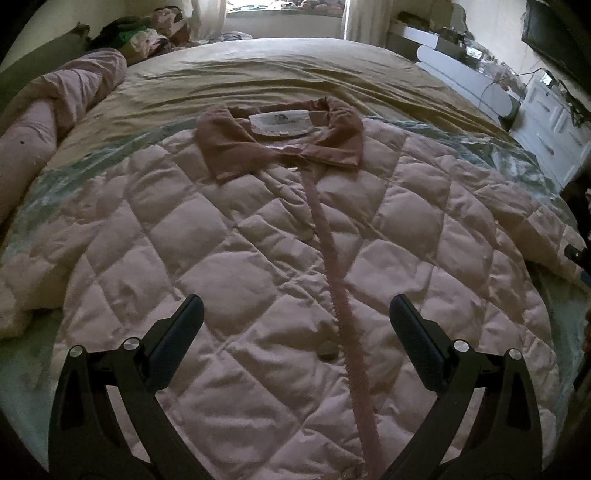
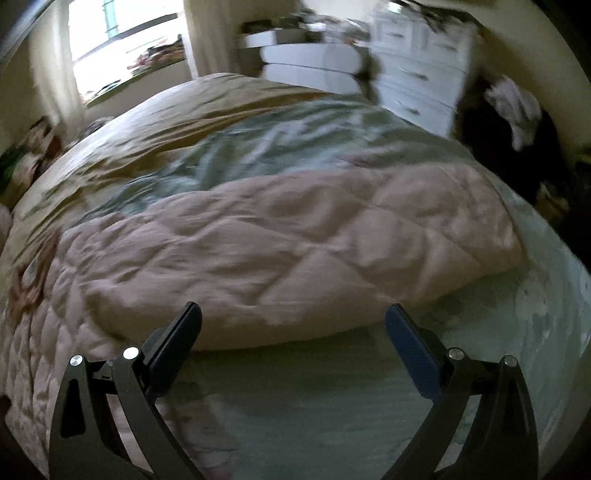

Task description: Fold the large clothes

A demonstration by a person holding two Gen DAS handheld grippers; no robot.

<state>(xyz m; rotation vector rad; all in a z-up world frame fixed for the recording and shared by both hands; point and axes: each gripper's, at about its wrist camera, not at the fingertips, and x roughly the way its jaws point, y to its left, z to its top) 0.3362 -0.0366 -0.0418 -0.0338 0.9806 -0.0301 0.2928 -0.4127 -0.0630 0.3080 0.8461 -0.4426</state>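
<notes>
The pale pink quilted jacket (image 1: 258,251) lies flat and face up on the bed, its long axis running straight away from the left gripper (image 1: 295,317): the darker pink collar (image 1: 280,140) at the far end, the ribbed front placket (image 1: 332,266) leading back toward the fingers. A round button (image 1: 327,350) sits between the fingertips, just left of the placket. One sleeve spreads out to the left, the other to the right.

The left gripper hovers over the jacket's lower front, jaws spread wide, holding nothing. The right gripper (image 2: 293,319) is likewise wide apart and empty — in its blurred view the jacket's right sleeve (image 2: 295,240) lies crosswise just ahead of the fingertips, its near edge between them; whether they touch it I cannot tell.

Beneath the jacket is a light green patterned sheet (image 2: 314,398), and beyond the collar a tan bedspread (image 1: 280,81). Far left of the left gripper lies a rolled pink quilt (image 1: 55,122); ahead, a bright window (image 1: 284,11); to the right, a white chest of drawers (image 1: 554,125).
</notes>
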